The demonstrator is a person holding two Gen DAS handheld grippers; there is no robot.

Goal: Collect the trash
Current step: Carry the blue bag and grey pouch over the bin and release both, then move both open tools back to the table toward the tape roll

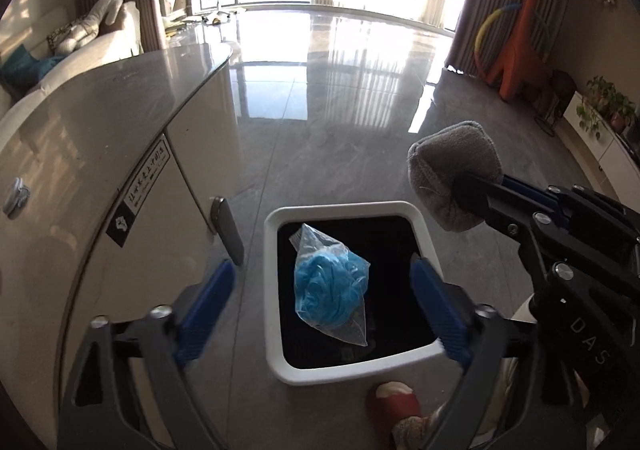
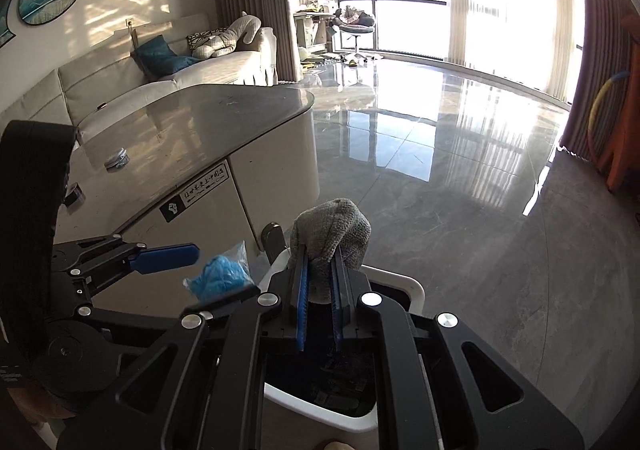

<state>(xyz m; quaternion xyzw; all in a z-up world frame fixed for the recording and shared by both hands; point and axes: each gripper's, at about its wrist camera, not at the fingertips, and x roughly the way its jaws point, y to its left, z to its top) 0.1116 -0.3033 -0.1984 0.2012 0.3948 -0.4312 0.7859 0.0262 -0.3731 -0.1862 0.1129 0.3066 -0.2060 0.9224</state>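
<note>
A clear plastic bag with blue stuff inside [image 1: 329,285] hangs in the air over the white trash bin [image 1: 280,350], between the spread blue fingers of my left gripper [image 1: 324,306], touching neither. It also shows in the right wrist view [image 2: 222,279], beside the left gripper [image 2: 208,270]. My right gripper [image 2: 320,278] is shut on a grey sock-like cloth [image 2: 334,236], held above the bin's rim [image 2: 416,292]. In the left wrist view the cloth [image 1: 454,170] and right gripper [image 1: 468,190] sit to the upper right of the bin.
A rounded cabinet with a glossy grey top [image 1: 100,122] stands close to the left of the bin, a small grey object [image 2: 116,160] on it. A red slipper [image 1: 394,408] is by the bin. Polished floor [image 2: 440,170] stretches ahead; sofa [image 2: 160,78] behind.
</note>
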